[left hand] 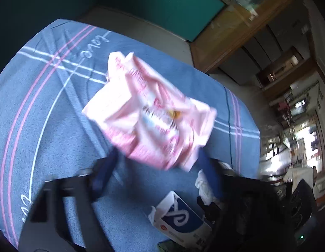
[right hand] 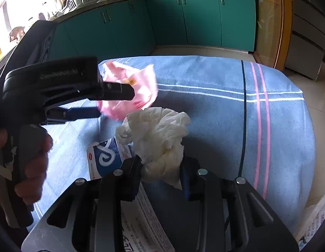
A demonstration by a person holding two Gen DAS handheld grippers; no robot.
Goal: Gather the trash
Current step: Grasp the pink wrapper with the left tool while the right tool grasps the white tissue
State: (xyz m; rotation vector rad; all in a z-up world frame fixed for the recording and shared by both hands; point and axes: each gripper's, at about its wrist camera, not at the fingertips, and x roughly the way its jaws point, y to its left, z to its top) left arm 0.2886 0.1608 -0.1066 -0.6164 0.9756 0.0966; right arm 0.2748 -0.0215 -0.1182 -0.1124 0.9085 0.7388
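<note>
Two pieces of trash in the air over a blue blanket with pink and white stripes, kitchen cabinets along the back at 12 o'clock. In the left gripper, a crumpled pink wrapper, blurred with motion, pinched at its lower edge between the blue fingers, jaws drawn in around the plastic; from the right wrist view, the same wrapper at 10 o'clock, sticking out past the black tongs. In the right gripper, a wad of white tissue, squeezed at its base, jaws narrowed onto the paper. Below and just beside the tissue, toward 8 o'clock, a blue-and-white carton flat on the blanket, not yet picked up; in the left wrist view, that carton at 5 o'clock beside the tissue. No bin clearly in sight; only a pale printed bag at the 4 o'clock edge, purpose unclear. Likely step: carrying both loads to a container. Best done with steady pressure on both handles, since thin plastic and soft tissue slip easily, with slower swings to keep the wrapper from flapping loose, and with release only once each piece hangs well inside the opening. Carton probably next.
</note>
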